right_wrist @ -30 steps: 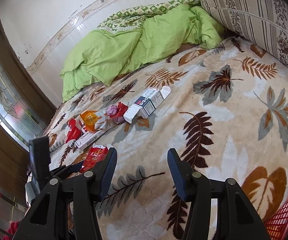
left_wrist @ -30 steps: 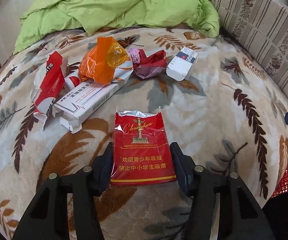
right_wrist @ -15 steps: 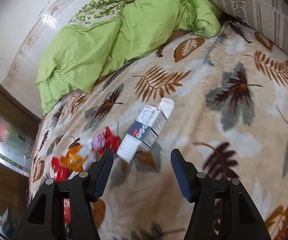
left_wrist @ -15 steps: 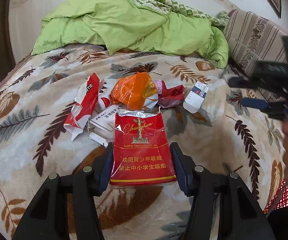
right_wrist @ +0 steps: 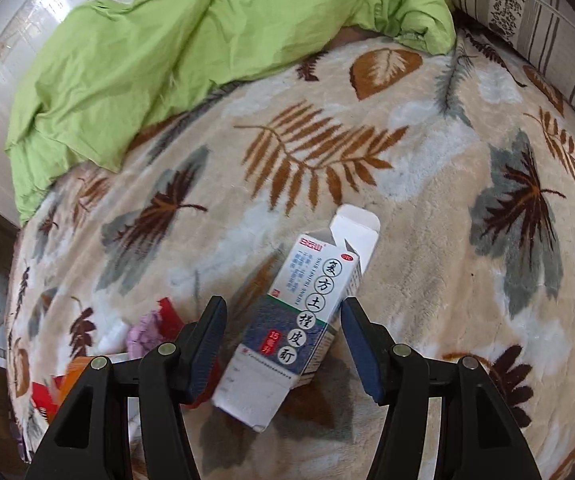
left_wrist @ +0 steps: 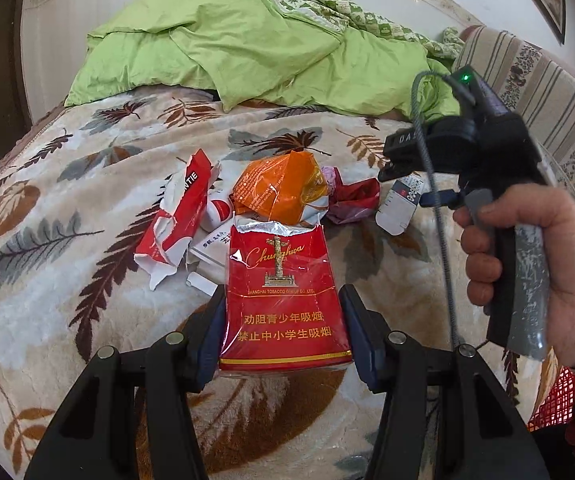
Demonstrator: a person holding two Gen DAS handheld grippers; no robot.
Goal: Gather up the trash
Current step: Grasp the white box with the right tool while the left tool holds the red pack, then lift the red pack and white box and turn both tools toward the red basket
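Observation:
My left gripper (left_wrist: 283, 308) is shut on a red cigarette pack (left_wrist: 279, 272) with a torn foil top, held a little above the leaf-patterned blanket (left_wrist: 67, 280). My right gripper (right_wrist: 283, 312) is open and points down at a white and blue medicine box (right_wrist: 303, 300) that lies on the blanket between its fingers; the pads do not press on it. In the left wrist view a hand (left_wrist: 527, 256) holds that gripper at the right, over the same box (left_wrist: 399, 204). Beyond the pack lie an orange wrapper (left_wrist: 283, 192), a torn red and white pack (left_wrist: 179, 216) and a crumpled dark red wrapper (left_wrist: 351, 200).
A green duvet (left_wrist: 247, 48) is heaped at the far end of the bed. A striped cushion (left_wrist: 547, 92) lines the right side. A red mesh basket (left_wrist: 555, 396) shows at the lower right edge. A flat white carton (left_wrist: 211, 248) lies under the litter.
The right gripper has swung in and down over the medicine box, which now lies between its fingers, and it has entered the left wrist view. The left gripper lifted the pack slightly.

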